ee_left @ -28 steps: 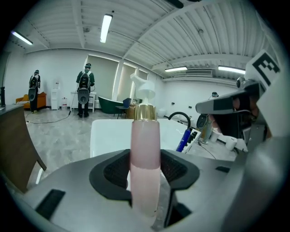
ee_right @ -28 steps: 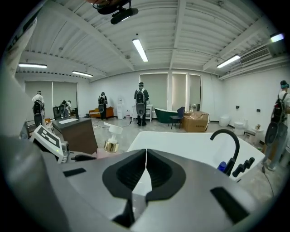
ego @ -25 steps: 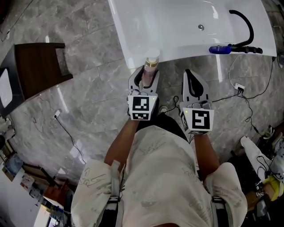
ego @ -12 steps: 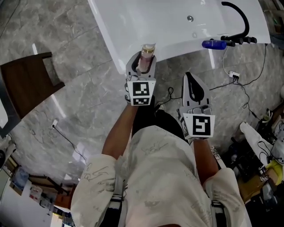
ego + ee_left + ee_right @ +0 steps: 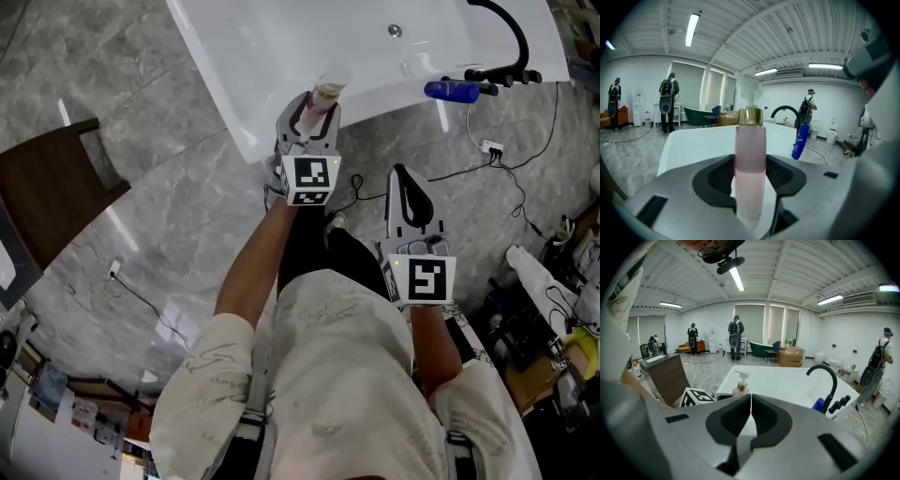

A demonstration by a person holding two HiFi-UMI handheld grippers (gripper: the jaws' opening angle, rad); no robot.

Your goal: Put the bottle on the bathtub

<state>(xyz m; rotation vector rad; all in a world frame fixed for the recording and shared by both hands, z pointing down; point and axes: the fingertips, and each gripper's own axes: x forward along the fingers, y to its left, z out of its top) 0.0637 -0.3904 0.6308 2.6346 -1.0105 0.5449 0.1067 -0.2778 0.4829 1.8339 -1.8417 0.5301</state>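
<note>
A pink pump bottle (image 5: pixel 750 168) with a gold collar and white pump stands upright between the jaws of my left gripper (image 5: pixel 312 111), which is shut on it. In the head view the pink bottle (image 5: pixel 324 94) is held over the near rim of the white bathtub (image 5: pixel 244 56). From the right gripper view the bottle (image 5: pixel 739 385) shows at the tub's (image 5: pixel 787 385) near edge. My right gripper (image 5: pixel 410 192) hangs lower, over the floor beside the tub, jaws pressed together with nothing between them.
A blue bottle (image 5: pixel 452 91) and a black curved faucet (image 5: pixel 506 42) sit at the tub's right end. A dark wooden cabinet (image 5: pixel 47 202) stands on the left. Cables (image 5: pixel 511 178) trail across the grey marble floor. People stand far off in the room.
My left gripper has carried the pink bottle forward and slightly right, up over the tub's near rim. The right gripper has stayed about where it was.
</note>
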